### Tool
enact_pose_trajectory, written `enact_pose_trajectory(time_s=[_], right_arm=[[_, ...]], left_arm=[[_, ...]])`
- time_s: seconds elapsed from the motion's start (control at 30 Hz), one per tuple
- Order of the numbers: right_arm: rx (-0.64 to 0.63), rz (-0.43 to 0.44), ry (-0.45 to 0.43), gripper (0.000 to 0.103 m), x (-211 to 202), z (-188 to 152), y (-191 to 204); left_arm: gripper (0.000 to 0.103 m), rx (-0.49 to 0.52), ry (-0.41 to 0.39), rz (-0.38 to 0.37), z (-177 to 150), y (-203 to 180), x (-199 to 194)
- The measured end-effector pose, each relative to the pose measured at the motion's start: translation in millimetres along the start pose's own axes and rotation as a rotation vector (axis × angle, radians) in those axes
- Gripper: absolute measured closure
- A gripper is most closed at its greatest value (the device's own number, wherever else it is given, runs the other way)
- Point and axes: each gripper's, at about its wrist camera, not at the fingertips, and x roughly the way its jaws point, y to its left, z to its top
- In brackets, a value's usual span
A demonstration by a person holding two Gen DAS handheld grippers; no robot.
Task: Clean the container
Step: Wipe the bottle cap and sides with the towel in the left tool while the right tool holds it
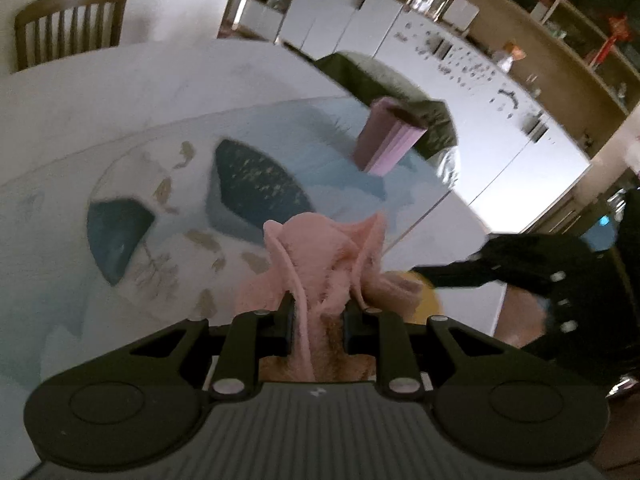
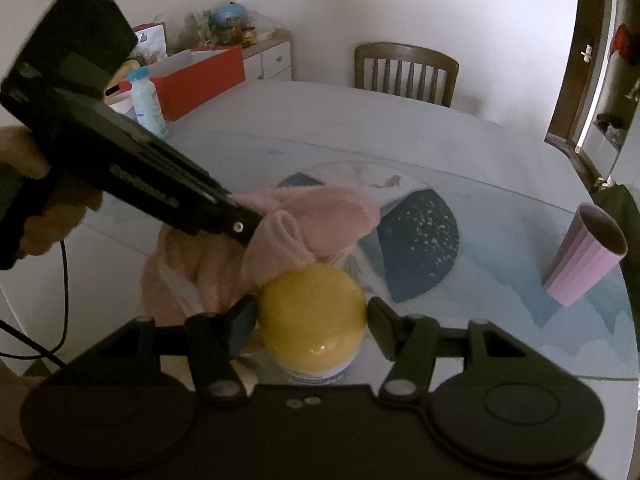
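My left gripper (image 1: 319,306) is shut on a bunched pink cloth (image 1: 320,256), held over the table. From the right wrist view the left gripper (image 2: 244,226) comes in from the upper left, and the pink cloth (image 2: 320,220) presses against a container with a yellow lid (image 2: 312,312) and a white labelled body. My right gripper (image 2: 312,312) is shut on that yellow-lidded container, one finger on each side of the lid. In the left wrist view only a sliver of the yellow container (image 1: 430,294) shows behind the cloth, beside the right gripper's black body.
A ribbed lilac cup (image 2: 584,256) stands at the table's right side, also the lilac cup (image 1: 386,138). The table carries a patterned blue and white mat (image 2: 416,248). A white bottle with blue cap (image 2: 146,100) and a red box (image 2: 196,76) sit far left. A wooden chair (image 2: 406,72) stands behind.
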Motion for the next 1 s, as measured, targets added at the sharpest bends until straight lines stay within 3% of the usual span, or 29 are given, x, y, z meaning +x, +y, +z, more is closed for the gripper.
enact_pose_trajectory(time_s=[0.2,0.37,0.63,0.83,1.0], right_arm=[[0.021,0.003,-0.005,0.043,-3.6,-4.6,-7.8],[0.118,0.014,-0.010,0.043,-5.2,-5.7,-24.4],[0.430,0.025,0.012,0.043,1.2,-0.8,-66.3],[0.491,0.012,0.020,0.043,7.3,0.4,-71.3],[0.487,0.006,0.025,0.043,8.3,3.0,-67.9]], left_arm=[[0.082,-0.010,0.079,0.013,-19.9,7.5,28.5],[0.082,-0.003,0.111,0.048,-36.0,8.2,40.6],[0.082,0.001,0.001,0.031,-32.8,-7.9,-7.6],[0.082,0.062,-0.048,-0.047,-29.1,-40.9,-28.6],[0.082,0.089,-0.032,-0.062,-24.2,-57.5,-11.3]])
